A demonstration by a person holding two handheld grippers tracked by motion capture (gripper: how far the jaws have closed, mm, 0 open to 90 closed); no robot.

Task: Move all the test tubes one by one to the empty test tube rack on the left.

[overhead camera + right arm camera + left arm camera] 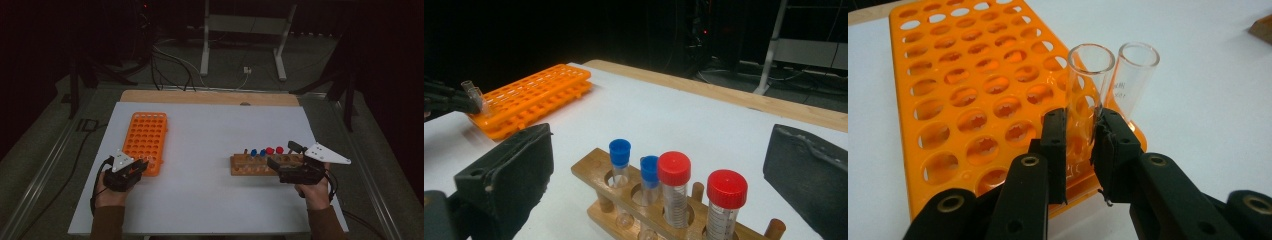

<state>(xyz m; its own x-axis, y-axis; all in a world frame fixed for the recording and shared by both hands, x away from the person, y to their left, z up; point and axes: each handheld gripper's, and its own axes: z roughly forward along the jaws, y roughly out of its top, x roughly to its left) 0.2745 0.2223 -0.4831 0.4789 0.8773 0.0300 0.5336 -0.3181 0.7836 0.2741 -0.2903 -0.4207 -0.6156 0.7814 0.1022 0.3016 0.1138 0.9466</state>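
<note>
An orange tube rack (968, 100) with many empty holes lies on the white table, also seen in the high view (145, 140). My left gripper (1080, 145) is shut on a clear open glass tube (1088, 85) that stands upright at the rack's near right corner. A second clear tube (1135, 75) stands right beside it. In the high view the left gripper (141, 165) sits at the rack's near end. My right gripper (664, 170) is open, its pads (519, 170) wide apart on either side of a wooden rack (624, 200) holding two blue-capped tubes (620, 150) and two red-capped tubes (674, 170).
The wooden rack (257, 164) is at the table's right, the right gripper (284, 156) at its right end. A wooden strip (210, 97) runs along the table's far edge. Metal stand legs (205, 50) and cables lie on the floor beyond.
</note>
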